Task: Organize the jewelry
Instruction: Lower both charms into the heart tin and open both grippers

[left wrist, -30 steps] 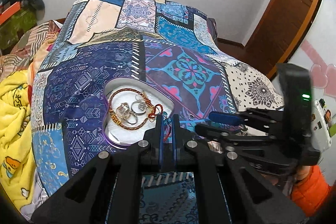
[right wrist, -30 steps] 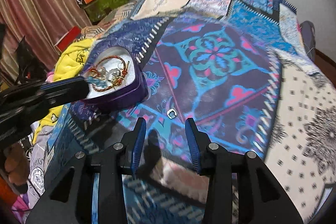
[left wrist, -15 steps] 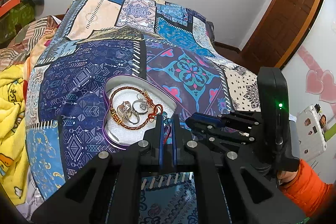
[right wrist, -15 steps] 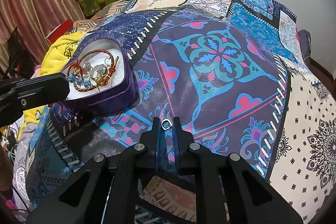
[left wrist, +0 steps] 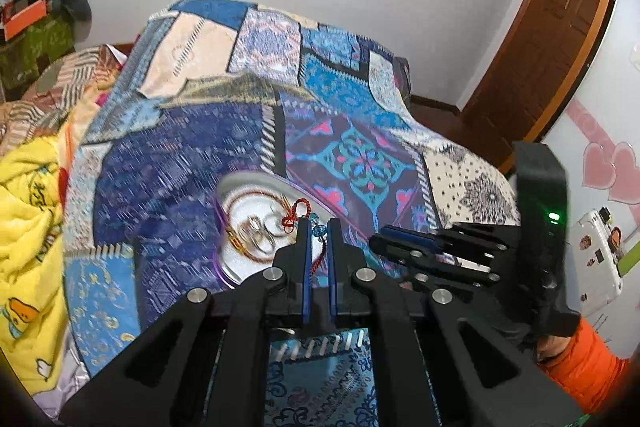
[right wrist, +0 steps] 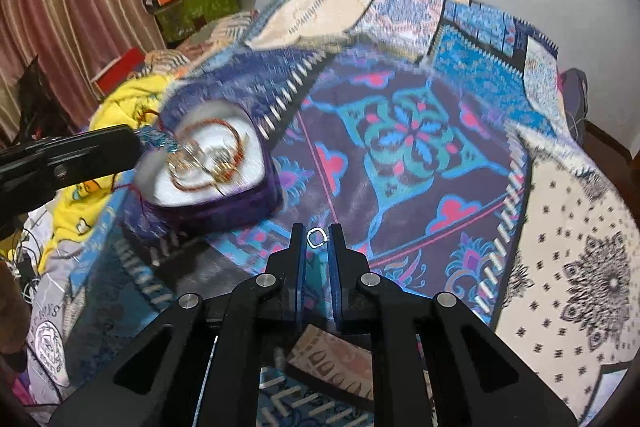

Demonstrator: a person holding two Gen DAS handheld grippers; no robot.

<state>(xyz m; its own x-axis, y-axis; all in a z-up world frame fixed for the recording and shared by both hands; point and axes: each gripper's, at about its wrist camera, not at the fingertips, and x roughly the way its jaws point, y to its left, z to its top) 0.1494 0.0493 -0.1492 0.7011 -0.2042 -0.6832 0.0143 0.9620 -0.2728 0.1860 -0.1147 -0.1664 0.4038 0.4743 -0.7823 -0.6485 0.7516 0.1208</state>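
On the bed's patchwork quilt (right wrist: 420,155), near its left edge, sits a heart-shaped box (right wrist: 216,187) of jewelry. The right gripper (right wrist: 318,239), spread a second ago, has just pinched a small silver ring (right wrist: 317,238). The left gripper (left wrist: 318,233) pinches a red beaded cord (left wrist: 310,227) over the box. The ring goes in next, I'd guess.

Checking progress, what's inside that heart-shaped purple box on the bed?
The heart-shaped box holds a red-and-gold cord bracelet and several blurred silver rings on white lining. The left gripper hides one corner.
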